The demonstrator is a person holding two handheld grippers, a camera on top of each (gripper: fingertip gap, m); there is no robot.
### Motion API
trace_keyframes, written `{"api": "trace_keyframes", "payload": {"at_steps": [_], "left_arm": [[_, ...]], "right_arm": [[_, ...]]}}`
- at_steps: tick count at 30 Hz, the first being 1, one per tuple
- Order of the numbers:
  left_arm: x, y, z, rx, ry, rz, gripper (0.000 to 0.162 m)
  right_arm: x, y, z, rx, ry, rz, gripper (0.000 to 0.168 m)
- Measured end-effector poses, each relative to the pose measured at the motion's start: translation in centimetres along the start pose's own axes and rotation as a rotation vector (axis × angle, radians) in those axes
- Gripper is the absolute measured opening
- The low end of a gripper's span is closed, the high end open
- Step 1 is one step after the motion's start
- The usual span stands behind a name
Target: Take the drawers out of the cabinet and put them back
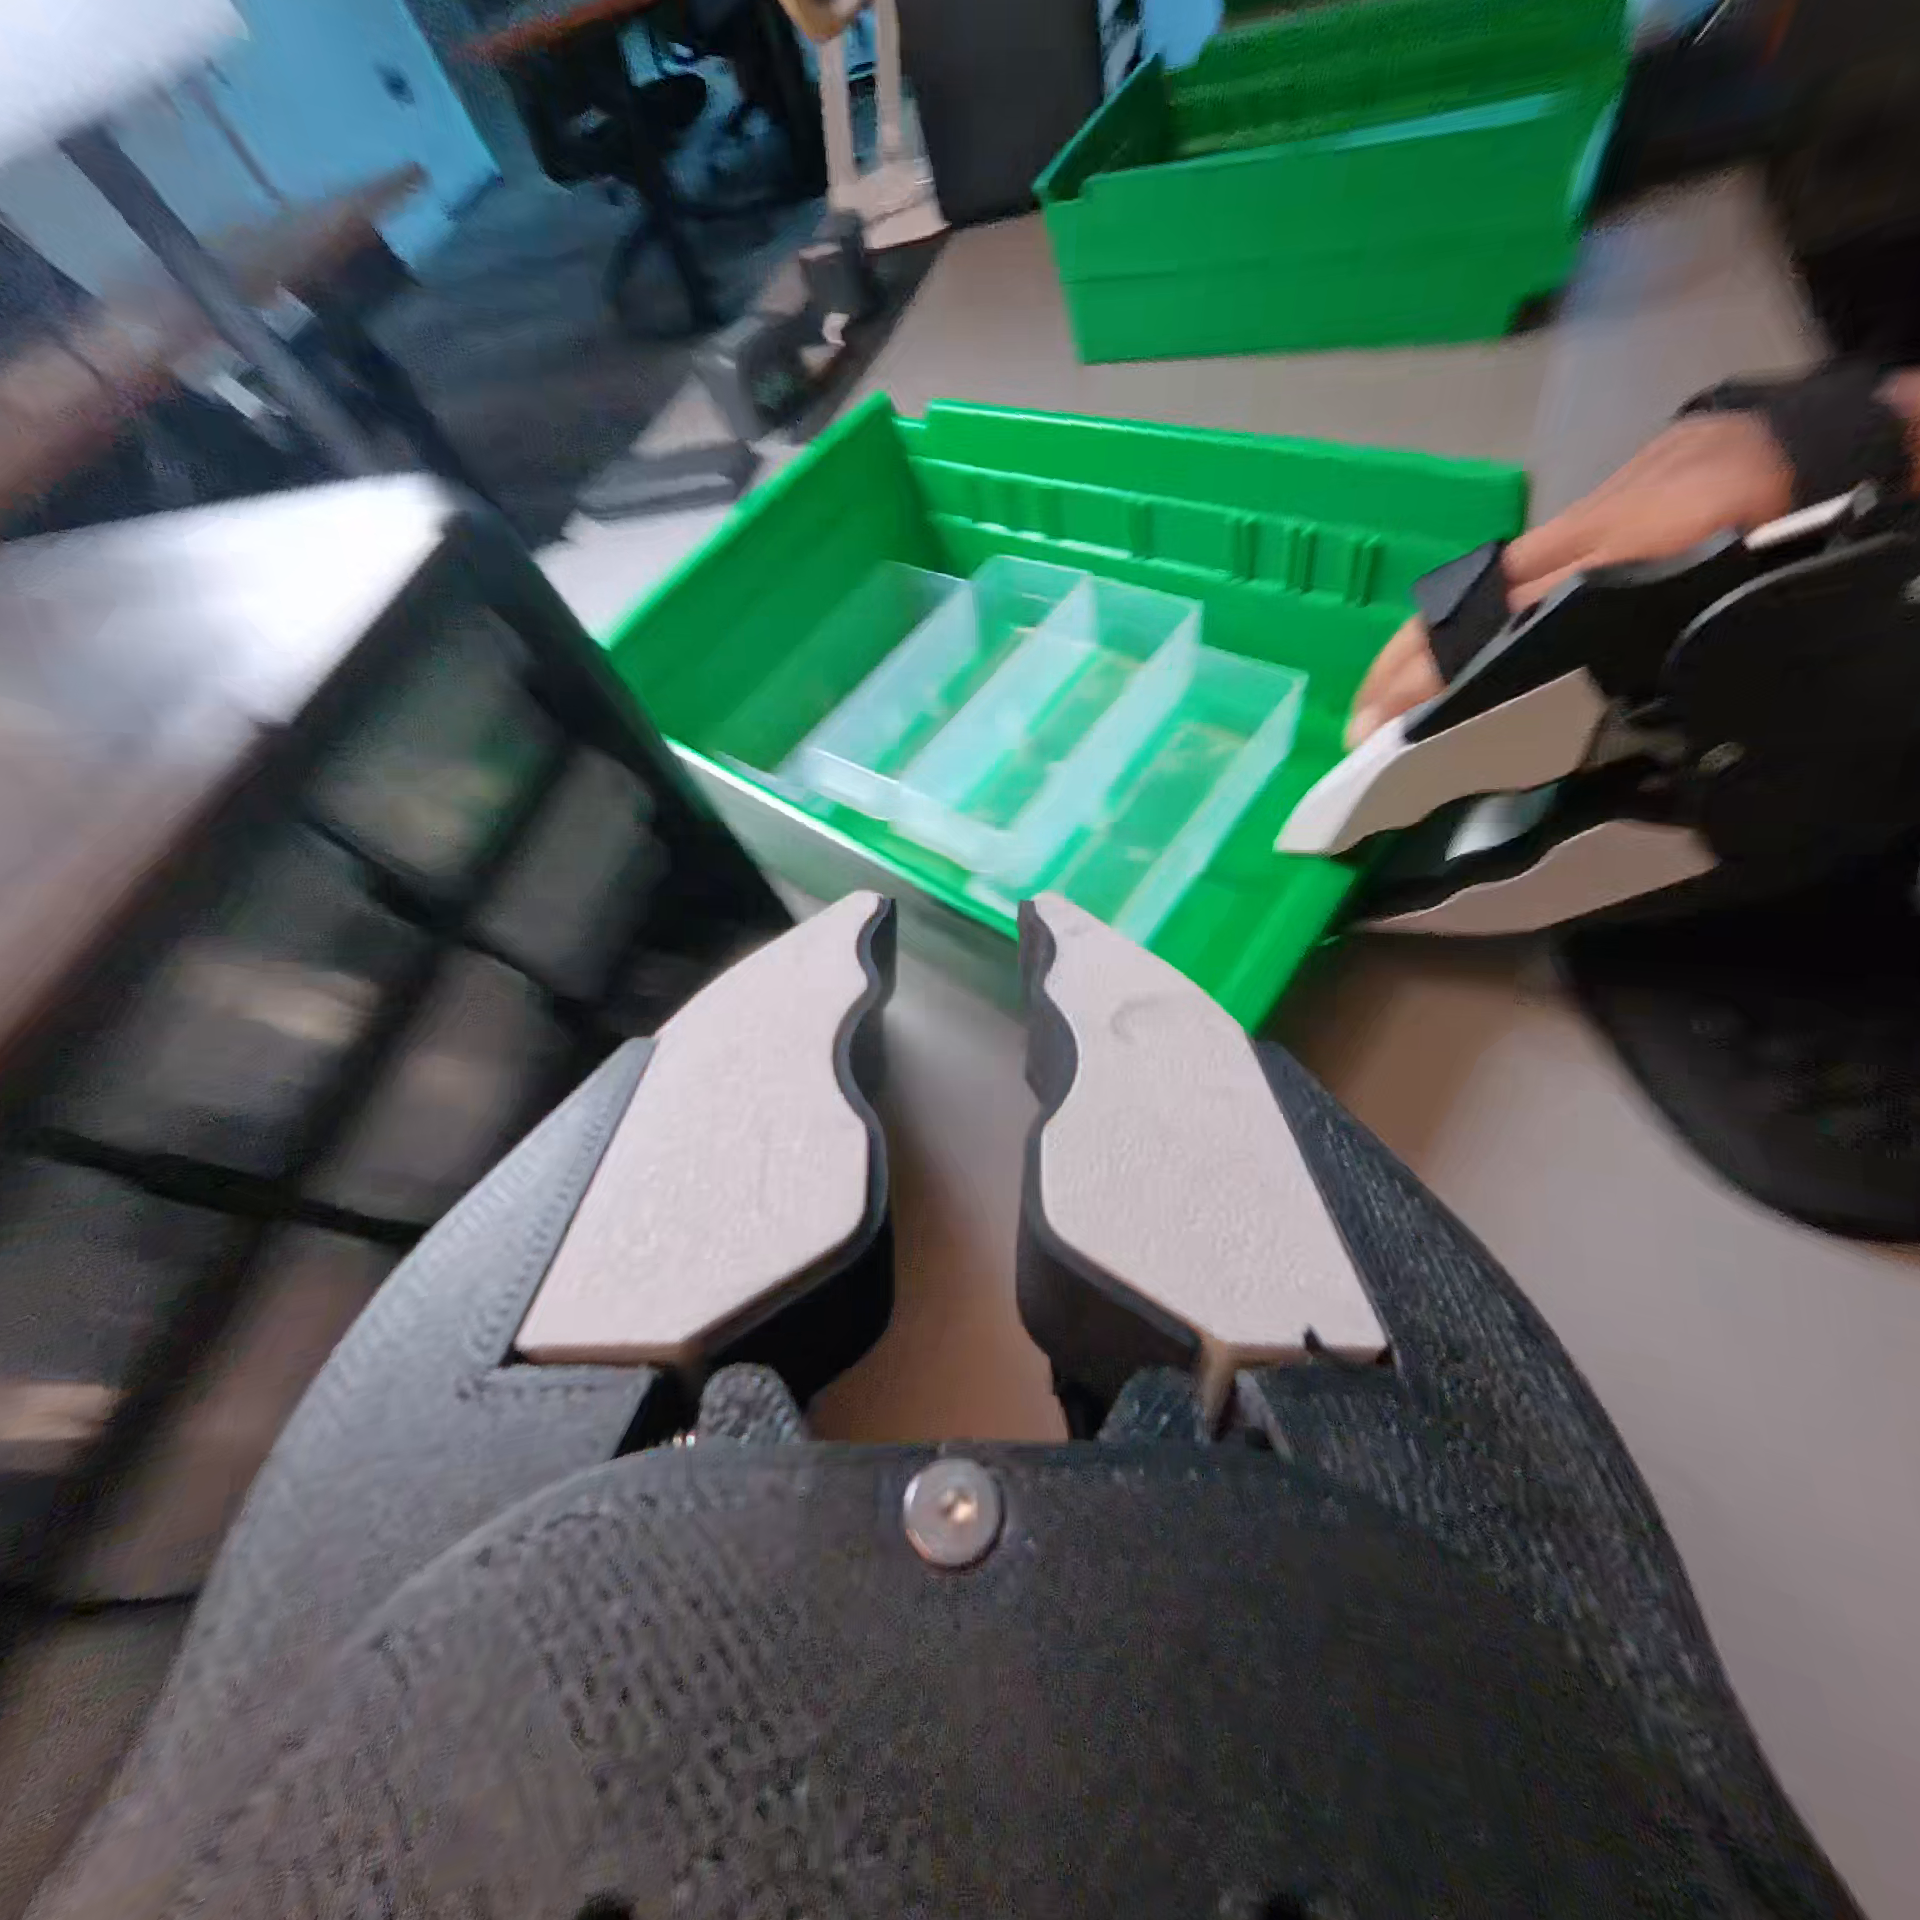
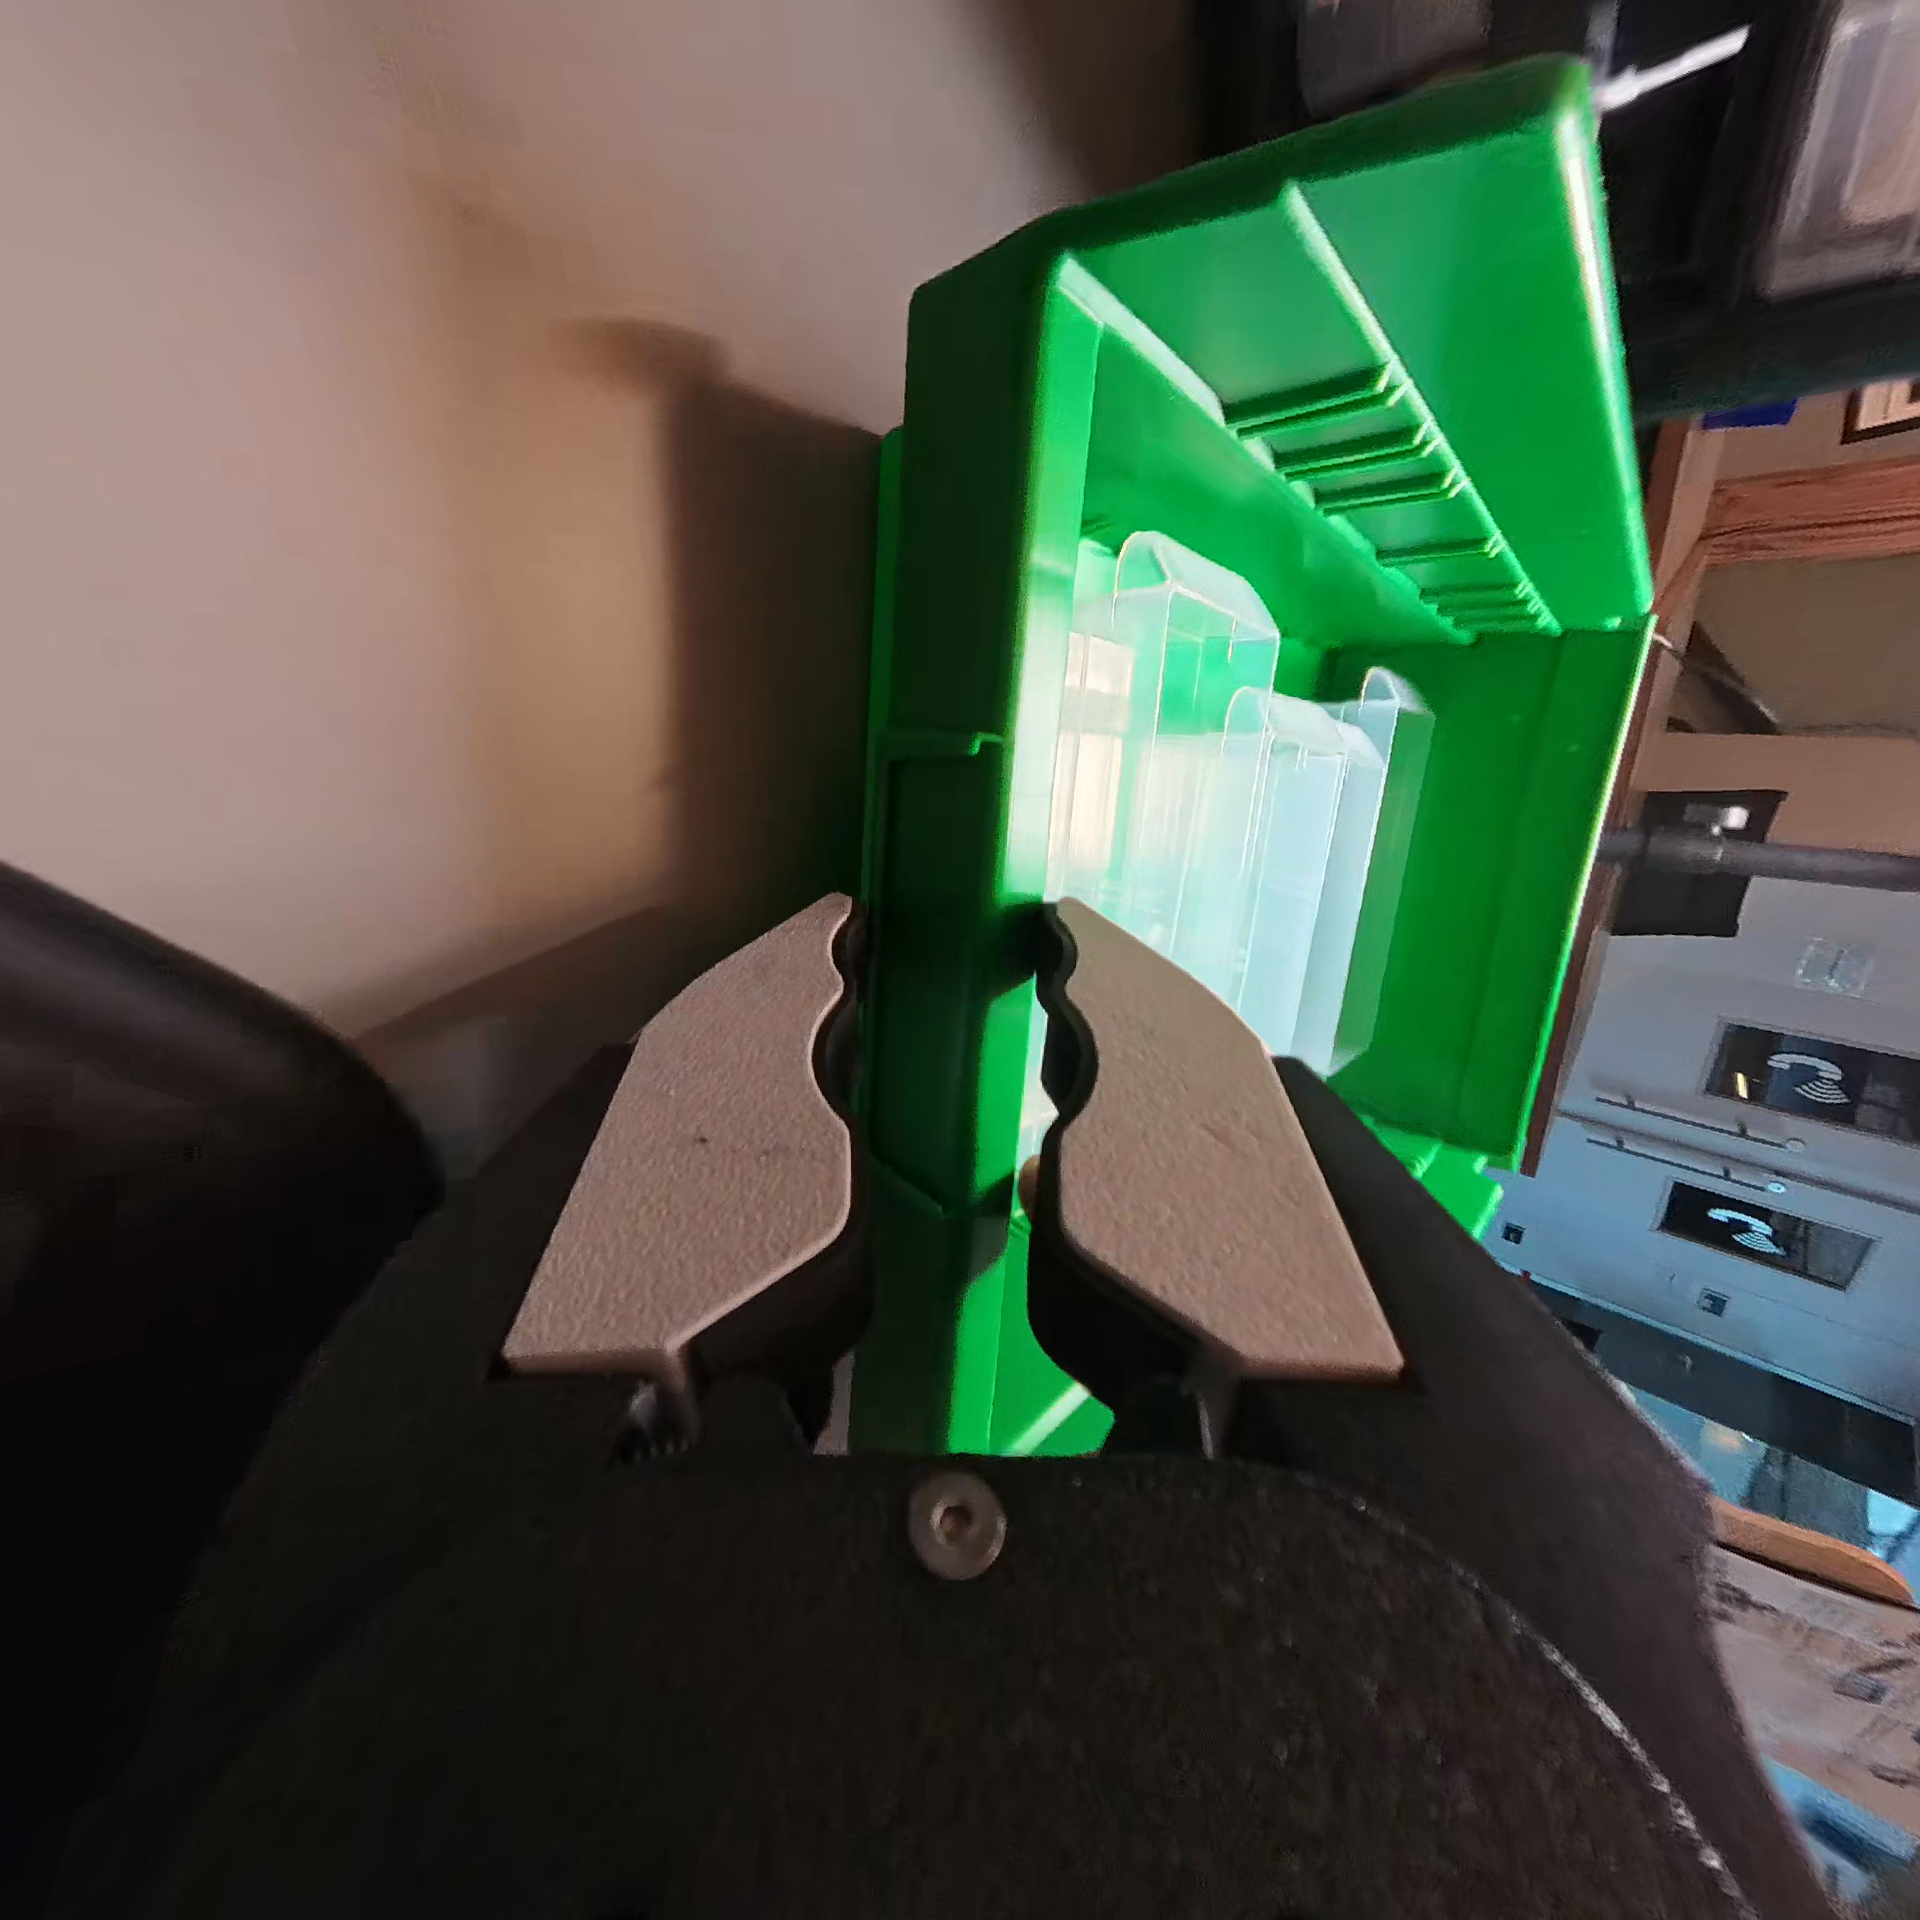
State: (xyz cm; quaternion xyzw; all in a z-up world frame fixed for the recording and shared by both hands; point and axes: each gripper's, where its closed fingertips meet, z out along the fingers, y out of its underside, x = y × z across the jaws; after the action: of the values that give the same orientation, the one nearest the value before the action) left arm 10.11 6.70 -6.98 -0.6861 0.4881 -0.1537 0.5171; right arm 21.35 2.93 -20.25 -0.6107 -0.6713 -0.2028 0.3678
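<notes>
right wrist view: right gripper point(image 2: 951, 925) pinching green bin point(image 2: 1517, 831) wall, clear drawers point(image 2: 1247, 790) inside it. left gripper point(image 1: 956, 914) spread, empty, bin just ahead.

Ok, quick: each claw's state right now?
Left claw: open, holding nothing.
Right claw: shut on the green bin wall.

Two green bins point(image 1: 1278, 260), three clear drawers point(image 1: 1049, 717)

An office: desk chair point(image 1: 665, 156) on the floor, printers point(image 2: 1756, 1132) stacked.
</notes>
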Motion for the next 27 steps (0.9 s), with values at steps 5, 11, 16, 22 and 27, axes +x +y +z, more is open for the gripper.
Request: {"api": "trace_keyframes", "payload": {"at_steps": [5, 11, 16, 22, 27], "left_arm": [[4.8, 4.8, 0.7, 0.04, 0.211, -0.458, 0.046], [8.0, 6.2, 0.7, 0.048, 0.181, -0.488, 0.06], [7.9, 6.8, 3.4, 0.015, 0.005, -0.425, 0.056], [8.2, 7.8, 5.5, -0.004, -0.113, -0.462, 0.053], [8.5, 6.5, 5.4, 0.029, -0.171, -0.397, 0.027]], "right_arm": [[-2.4, -3.6, -3.0, 0.114, -0.024, 0.079, 0.031], [3.7, -0.9, -12.6, 0.462, 0.239, 0.891, 0.037], [2.3, 7.9, -9.8, 0.293, 0.379, 1.236, 0.072], [1.3, 7.6, -6.8, 0.252, 0.326, 1.302, 0.057], [0.7, 8.5, -6.0, 0.167, 0.327, 1.306, 0.036]]}}
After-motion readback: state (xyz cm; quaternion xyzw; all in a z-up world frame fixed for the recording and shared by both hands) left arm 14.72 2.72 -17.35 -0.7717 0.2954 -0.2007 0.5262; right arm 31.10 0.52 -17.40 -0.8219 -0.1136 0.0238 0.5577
